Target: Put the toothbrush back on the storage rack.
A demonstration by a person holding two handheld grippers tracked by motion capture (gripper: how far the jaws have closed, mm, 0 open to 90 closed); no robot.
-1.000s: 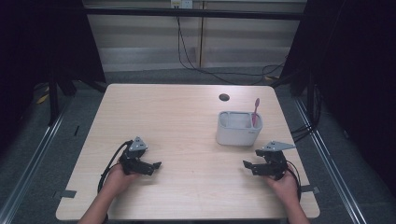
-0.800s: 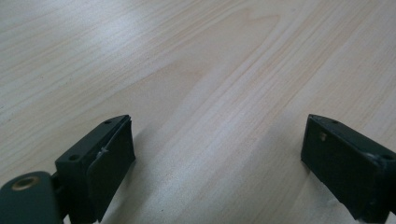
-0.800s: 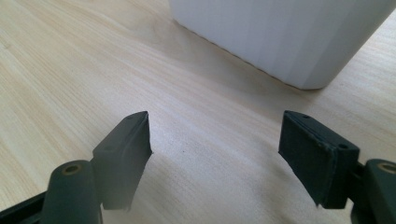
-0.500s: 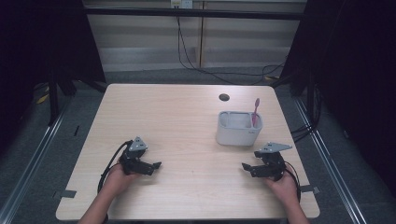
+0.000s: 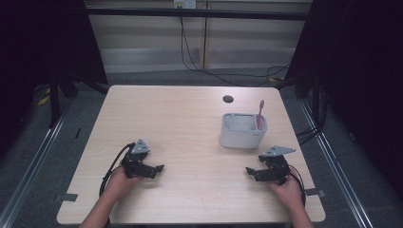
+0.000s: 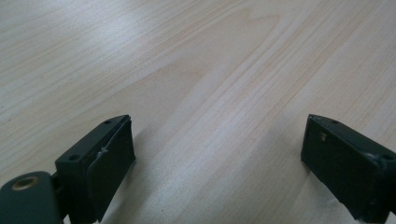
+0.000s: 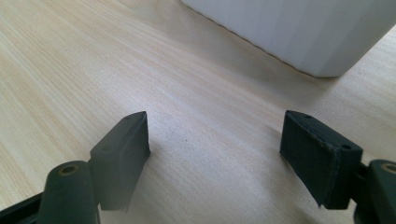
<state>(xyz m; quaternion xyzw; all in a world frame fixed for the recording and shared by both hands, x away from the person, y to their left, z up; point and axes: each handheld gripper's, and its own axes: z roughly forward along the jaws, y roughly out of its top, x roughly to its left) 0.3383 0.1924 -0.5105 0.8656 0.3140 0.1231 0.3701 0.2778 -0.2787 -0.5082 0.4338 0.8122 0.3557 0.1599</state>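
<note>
A white holder point(image 5: 243, 130) stands on the right half of the light wooden table point(image 5: 180, 123), with a pink toothbrush point(image 5: 259, 113) upright in its right compartment. My left gripper point(image 5: 158, 168) rests low on the table at the front left, open, with bare wood between its jaws point(image 6: 215, 154). At the front right my right gripper point(image 5: 250, 172) is open too, pointing left, just in front of the holder. In the right gripper view the holder's white wall point(image 7: 299, 28) rises beyond the gripper point(image 7: 215, 144), and nothing lies between the jaws.
A small dark round hole point(image 5: 228, 99) sits in the tabletop behind the holder. Cables point(image 5: 110, 171) trail from each gripper toward the front edge. Metal rails and dark floor surround the table.
The right gripper has shifted slightly toward the front and left. The left gripper, holder and toothbrush have stayed put.
</note>
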